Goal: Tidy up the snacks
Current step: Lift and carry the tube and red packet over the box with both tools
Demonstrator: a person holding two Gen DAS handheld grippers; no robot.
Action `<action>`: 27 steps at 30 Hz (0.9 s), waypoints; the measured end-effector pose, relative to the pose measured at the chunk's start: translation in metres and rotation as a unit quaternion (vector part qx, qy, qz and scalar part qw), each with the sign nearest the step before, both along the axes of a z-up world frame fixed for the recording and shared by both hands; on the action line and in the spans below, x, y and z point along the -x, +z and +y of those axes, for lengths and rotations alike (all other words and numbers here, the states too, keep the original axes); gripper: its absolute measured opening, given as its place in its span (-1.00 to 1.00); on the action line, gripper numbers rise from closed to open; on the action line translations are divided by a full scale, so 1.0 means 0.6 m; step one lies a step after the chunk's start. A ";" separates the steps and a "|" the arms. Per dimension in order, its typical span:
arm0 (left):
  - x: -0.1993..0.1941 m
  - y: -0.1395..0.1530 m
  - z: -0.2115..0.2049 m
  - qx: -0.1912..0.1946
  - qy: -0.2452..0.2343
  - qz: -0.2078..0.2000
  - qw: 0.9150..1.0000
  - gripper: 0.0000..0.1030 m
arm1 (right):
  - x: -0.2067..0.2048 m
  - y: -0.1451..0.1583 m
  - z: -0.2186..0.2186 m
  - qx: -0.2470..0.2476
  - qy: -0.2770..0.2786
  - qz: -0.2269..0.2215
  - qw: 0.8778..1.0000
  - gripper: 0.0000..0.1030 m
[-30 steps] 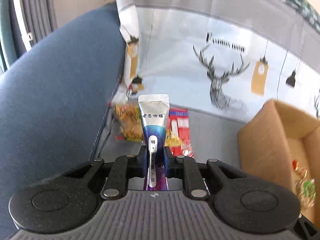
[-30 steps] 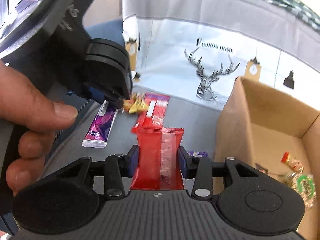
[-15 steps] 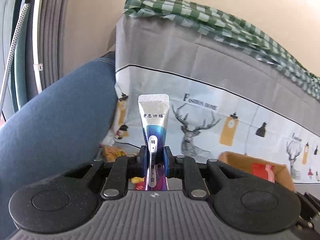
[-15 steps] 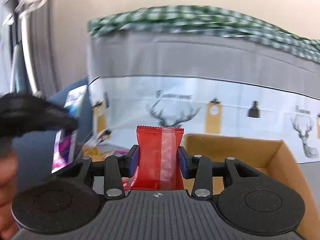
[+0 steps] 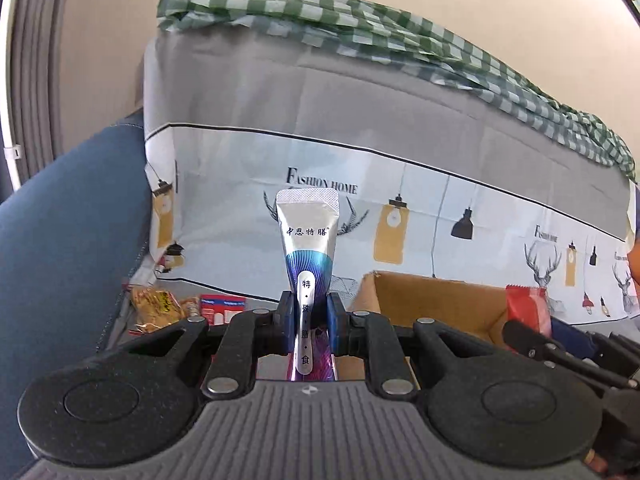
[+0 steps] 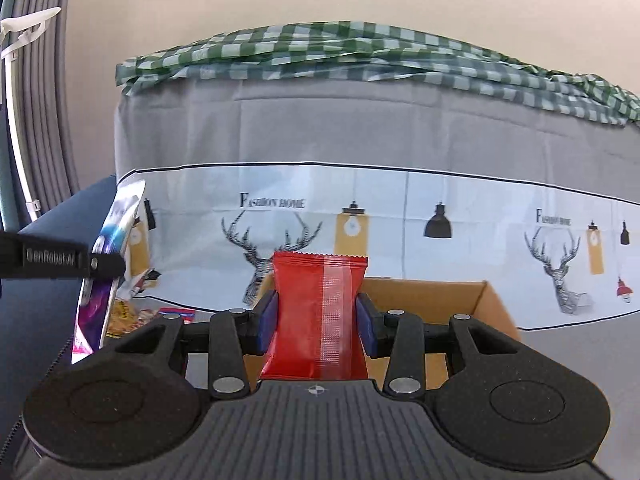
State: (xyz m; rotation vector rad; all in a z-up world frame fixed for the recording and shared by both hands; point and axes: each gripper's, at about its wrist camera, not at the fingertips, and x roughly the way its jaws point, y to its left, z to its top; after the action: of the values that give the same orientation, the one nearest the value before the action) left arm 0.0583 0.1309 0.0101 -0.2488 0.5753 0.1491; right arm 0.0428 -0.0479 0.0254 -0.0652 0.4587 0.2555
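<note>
My left gripper [image 5: 307, 322] is shut on a silver, blue and purple stick sachet [image 5: 307, 240] that stands upright between its jaws. My right gripper [image 6: 319, 316] is shut on a red snack packet [image 6: 318, 312], also upright. Both are held raised in front of an open cardboard box [image 5: 432, 300], which also shows in the right wrist view [image 6: 432, 300] just behind the red packet. The right gripper with its red packet [image 5: 526, 308] shows at the right in the left wrist view. The left gripper with its sachet [image 6: 106, 264] shows at the left in the right wrist view.
A yellow snack bag [image 5: 154, 306] and a red-and-white packet [image 5: 222, 308] lie on the grey seat at the left, seen also in the right wrist view [image 6: 124, 316]. A blue cushion [image 5: 60, 240] rises at left. A printed deer cloth [image 6: 360, 220] hangs behind.
Both grippers have lifted off the seat and tilted up, each still holding its packet. The view went from looking down at the snacks and into the box to looking level at the cloth.
</note>
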 end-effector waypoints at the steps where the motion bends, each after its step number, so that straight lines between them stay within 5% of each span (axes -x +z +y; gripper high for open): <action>1: 0.001 0.001 -0.004 -0.001 -0.003 -0.003 1.000 -0.67 | 0.000 0.000 -0.005 0.001 -0.001 -0.001 1.000 -0.17; 27: -0.004 0.017 -0.136 0.015 -0.088 -0.077 0.993 -0.67 | 0.010 0.005 -0.102 0.009 -0.043 -0.020 0.999 -0.16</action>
State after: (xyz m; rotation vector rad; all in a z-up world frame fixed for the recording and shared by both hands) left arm 0.0604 0.0494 0.0202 -0.2355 0.4434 -0.0484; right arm 0.0370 -0.1089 0.0286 -0.0683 0.4229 0.1643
